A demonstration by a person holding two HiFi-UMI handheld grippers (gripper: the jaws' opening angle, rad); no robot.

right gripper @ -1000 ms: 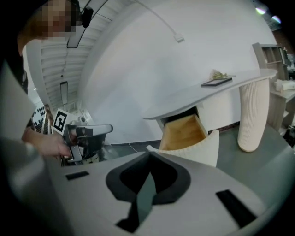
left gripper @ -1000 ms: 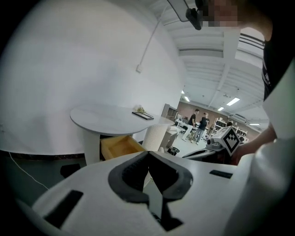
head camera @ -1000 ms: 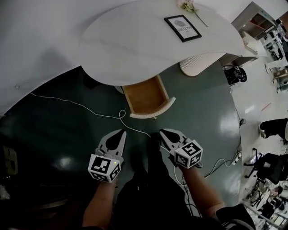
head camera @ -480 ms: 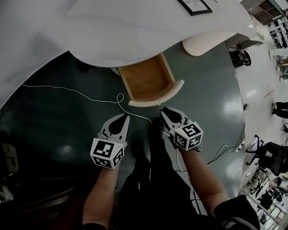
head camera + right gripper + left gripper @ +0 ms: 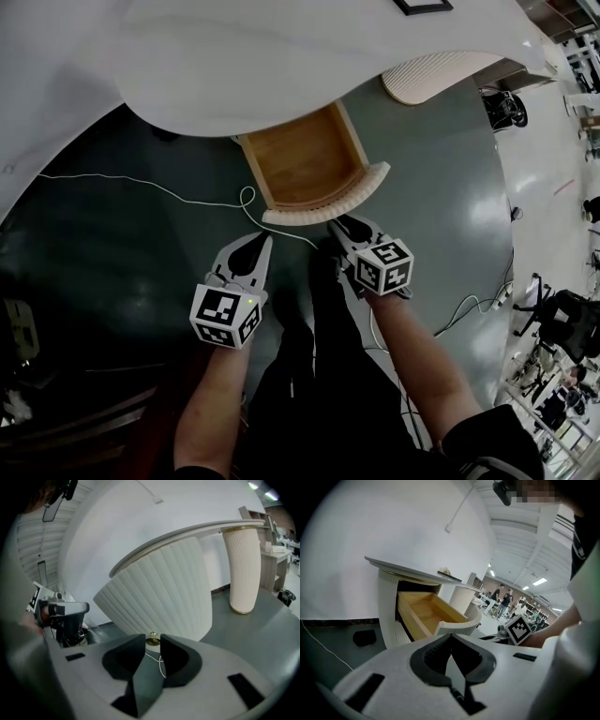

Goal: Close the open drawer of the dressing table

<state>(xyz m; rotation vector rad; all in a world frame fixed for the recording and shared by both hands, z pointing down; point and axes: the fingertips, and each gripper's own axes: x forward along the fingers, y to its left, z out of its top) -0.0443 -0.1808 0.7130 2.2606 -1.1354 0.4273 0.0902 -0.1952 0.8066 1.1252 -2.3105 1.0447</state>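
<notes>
The dressing table's drawer (image 5: 305,159) stands pulled out from under the white top (image 5: 262,56), its wooden inside bare. Its curved, ribbed white front (image 5: 328,200) faces me. My right gripper (image 5: 339,225) is right at that front, its jaws opening. In the right gripper view the small gold knob (image 5: 152,640) shows in the gap just beyond the tips of the right gripper (image 5: 153,639), with no pad pressing on it. My left gripper (image 5: 265,242) hangs a little short of the front's left end, shut and empty. Seen from the left gripper (image 5: 450,636), the drawer (image 5: 424,613) lies ahead.
A white cable (image 5: 141,183) snakes over the dark floor to a loop below the drawer. A ribbed table leg (image 5: 243,569) stands to the right. A dark object (image 5: 364,637) lies by the wall. Chairs, equipment and people fill the room at the right.
Both grippers have sunk and come closer to the drawer front. The right one now sits right against it, and the left one trails slightly behind.
</notes>
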